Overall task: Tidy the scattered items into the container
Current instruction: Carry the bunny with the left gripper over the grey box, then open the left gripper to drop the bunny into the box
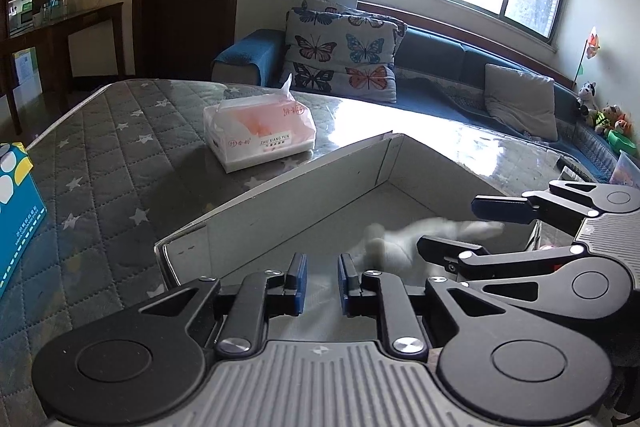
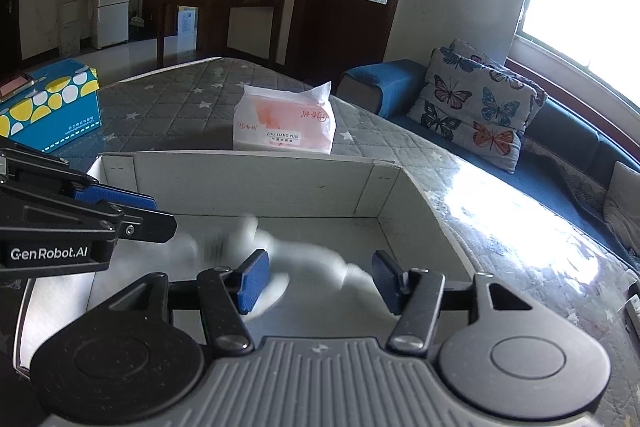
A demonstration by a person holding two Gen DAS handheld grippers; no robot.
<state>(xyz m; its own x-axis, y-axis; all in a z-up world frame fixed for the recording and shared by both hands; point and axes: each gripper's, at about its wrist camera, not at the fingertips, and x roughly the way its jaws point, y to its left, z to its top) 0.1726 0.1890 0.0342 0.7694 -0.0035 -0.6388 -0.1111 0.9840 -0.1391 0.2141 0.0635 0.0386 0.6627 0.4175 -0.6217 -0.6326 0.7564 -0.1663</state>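
A shallow white cardboard box stands on the quilted table. A blurred white soft item is inside the box, below both grippers, with no finger touching it. My left gripper hovers over the box's near side with its jaws a little apart and empty; it also shows in the right wrist view. My right gripper is open over the box; it also shows in the left wrist view.
A pink and white tissue pack lies beyond the box. A blue tissue box with yellow dots stands at the table's left. A blue sofa with butterfly cushions runs along the window.
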